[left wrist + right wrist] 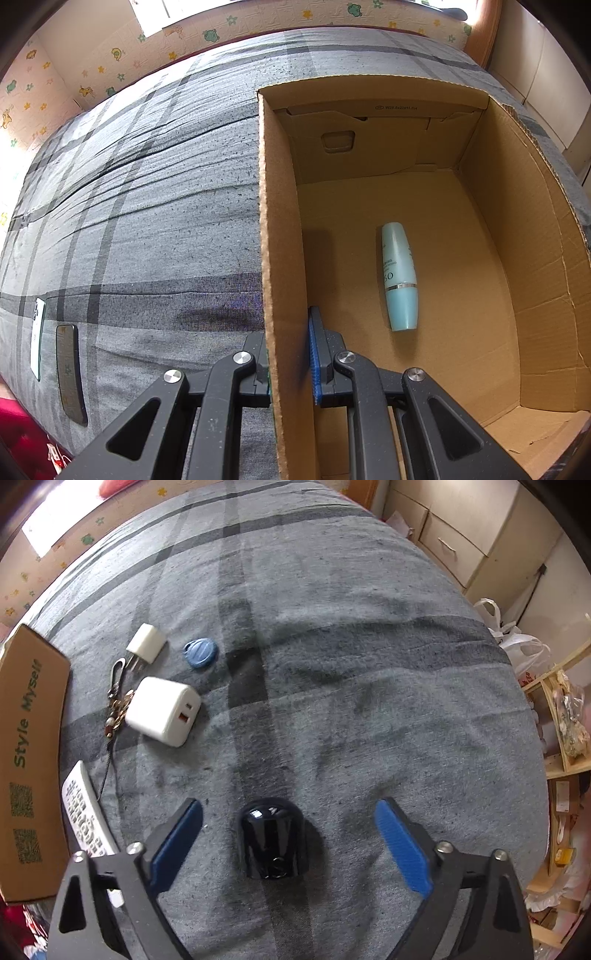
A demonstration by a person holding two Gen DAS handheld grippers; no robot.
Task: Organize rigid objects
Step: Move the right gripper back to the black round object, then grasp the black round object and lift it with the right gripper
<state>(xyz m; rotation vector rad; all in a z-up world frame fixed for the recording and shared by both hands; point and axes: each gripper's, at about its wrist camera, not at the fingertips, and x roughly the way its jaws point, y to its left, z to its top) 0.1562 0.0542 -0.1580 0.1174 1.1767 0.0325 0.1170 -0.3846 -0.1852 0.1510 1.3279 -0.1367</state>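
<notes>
Both pads of the wide-open right tongs straddle the black cap, bottom center; left tongs pinch the box wall.

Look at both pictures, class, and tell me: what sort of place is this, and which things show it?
Most likely a bedroom at home. The work surface is a bed under a grey plaid sheet, the wall carries a childlike animal-and-star pattern, and cream cabinets stand beside it.
</notes>
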